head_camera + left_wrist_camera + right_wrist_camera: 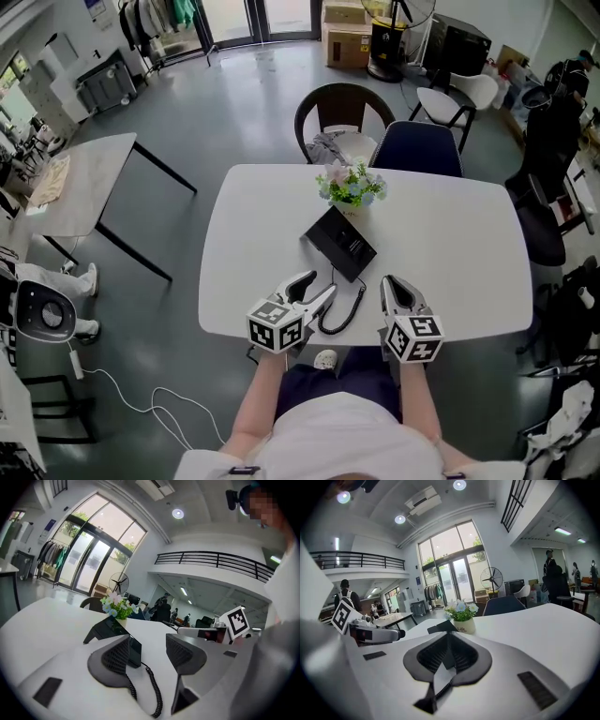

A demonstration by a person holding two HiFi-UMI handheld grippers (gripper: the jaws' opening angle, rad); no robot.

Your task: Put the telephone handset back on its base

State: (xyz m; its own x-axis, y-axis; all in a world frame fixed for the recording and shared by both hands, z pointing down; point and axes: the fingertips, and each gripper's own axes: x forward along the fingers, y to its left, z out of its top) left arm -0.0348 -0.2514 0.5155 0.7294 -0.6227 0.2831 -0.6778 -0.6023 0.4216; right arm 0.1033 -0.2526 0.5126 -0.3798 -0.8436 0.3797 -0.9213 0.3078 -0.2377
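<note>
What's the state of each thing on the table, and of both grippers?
left gripper: open, empty.
right gripper: shut, empty.
telephone handset: seems seated on base, in neither gripper.
cord: slack, lying on table.
flower pot: upright.

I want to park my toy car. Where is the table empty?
The round-cornered white table is bare left of the black telephone and to its right. The middle is crowded: pot of flowers, telephone, black coiled cord, with the left claw and right claw at the near edge.
</note>
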